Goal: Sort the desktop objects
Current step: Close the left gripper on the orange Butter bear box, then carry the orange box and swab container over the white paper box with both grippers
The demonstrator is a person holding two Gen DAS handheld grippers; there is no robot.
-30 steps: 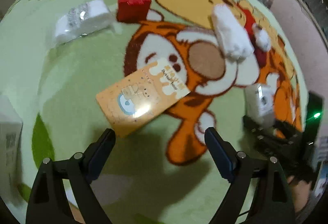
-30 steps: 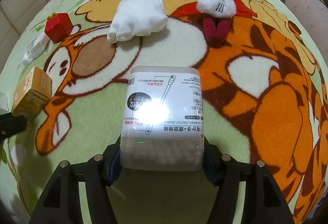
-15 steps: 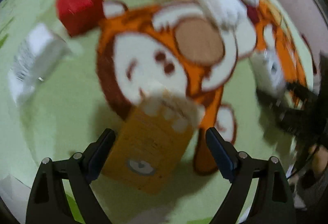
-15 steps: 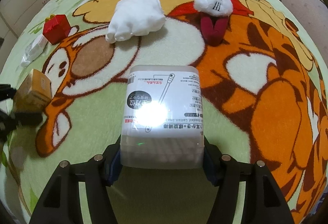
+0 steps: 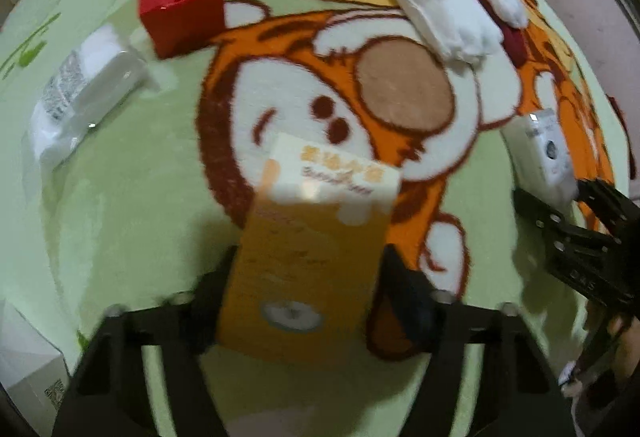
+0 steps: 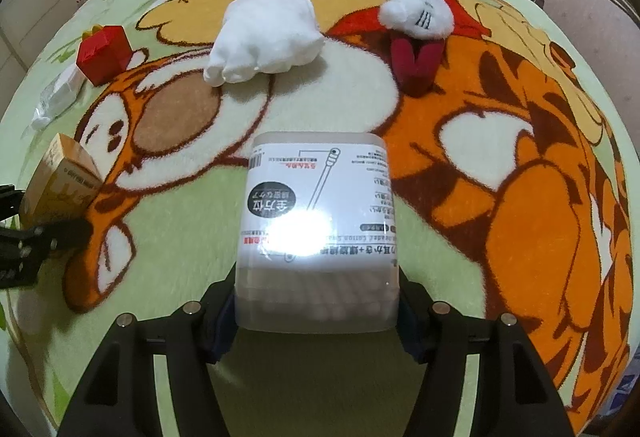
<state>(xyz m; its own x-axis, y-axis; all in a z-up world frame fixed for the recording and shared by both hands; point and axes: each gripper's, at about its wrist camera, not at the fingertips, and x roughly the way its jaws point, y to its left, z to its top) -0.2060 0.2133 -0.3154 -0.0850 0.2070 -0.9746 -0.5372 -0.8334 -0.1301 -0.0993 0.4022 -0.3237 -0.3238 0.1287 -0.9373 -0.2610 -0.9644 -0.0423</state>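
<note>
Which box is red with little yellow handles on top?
The small red cardboard box with yellow arch handles, standing far left on the cartoon rug. The orange carton and clear plastic cotton-swab box each sit between a hand-held gripper's fingers.

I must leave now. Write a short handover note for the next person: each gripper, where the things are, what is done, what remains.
Left gripper: jaws have just been closing around the orange cardboard box; both pads appear to touch its sides, though the picture is blurred.
Right gripper: shut on the clear plastic cotton swab box.
On the cartoon rug: red carton box, white wrapped packet, white fluffy cloth, white and dark red plush toy.
Done: two boxes gripped.
Left: place both, then sort the rest.
</note>
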